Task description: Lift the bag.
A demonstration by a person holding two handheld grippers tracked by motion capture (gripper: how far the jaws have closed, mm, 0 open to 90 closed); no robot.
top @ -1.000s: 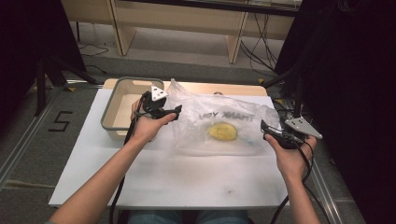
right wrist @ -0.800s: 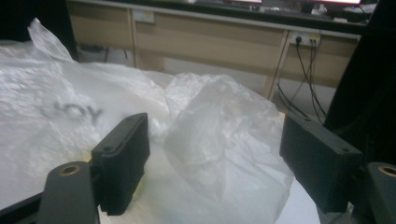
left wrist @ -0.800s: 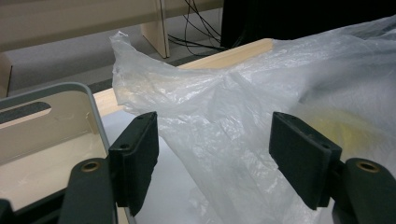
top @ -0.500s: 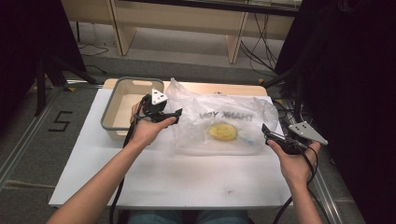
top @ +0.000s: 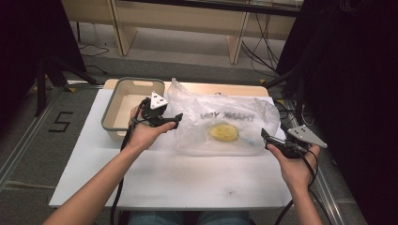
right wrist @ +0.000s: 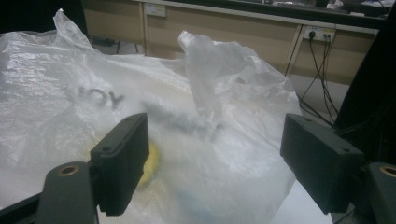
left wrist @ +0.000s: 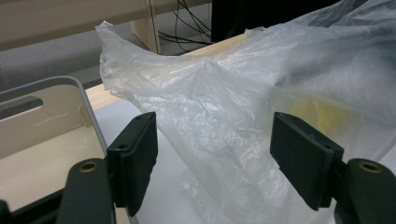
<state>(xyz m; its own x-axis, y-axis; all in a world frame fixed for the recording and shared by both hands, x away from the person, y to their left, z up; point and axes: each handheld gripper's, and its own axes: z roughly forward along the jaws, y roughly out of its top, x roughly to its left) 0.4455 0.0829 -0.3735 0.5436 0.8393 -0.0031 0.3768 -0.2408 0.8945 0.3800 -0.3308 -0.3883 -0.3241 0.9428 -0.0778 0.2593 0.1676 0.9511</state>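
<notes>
A crumpled clear plastic bag (top: 220,124) with dark lettering lies on the white desk (top: 155,178), towards its far right side, with a round yellow object (top: 223,132) showing through it, and a grey-rimmed beige plastic tub (top: 126,108) stands just beside the bag's left edge. The left gripper (top: 174,121) hovers at the bag's left edge, its jaws wide apart with nothing pressed between them, the bag's loose film lying just ahead of the pads. The right gripper (top: 265,137) sits at the bag's right edge, jaws likewise spread and gripping nothing
</notes>
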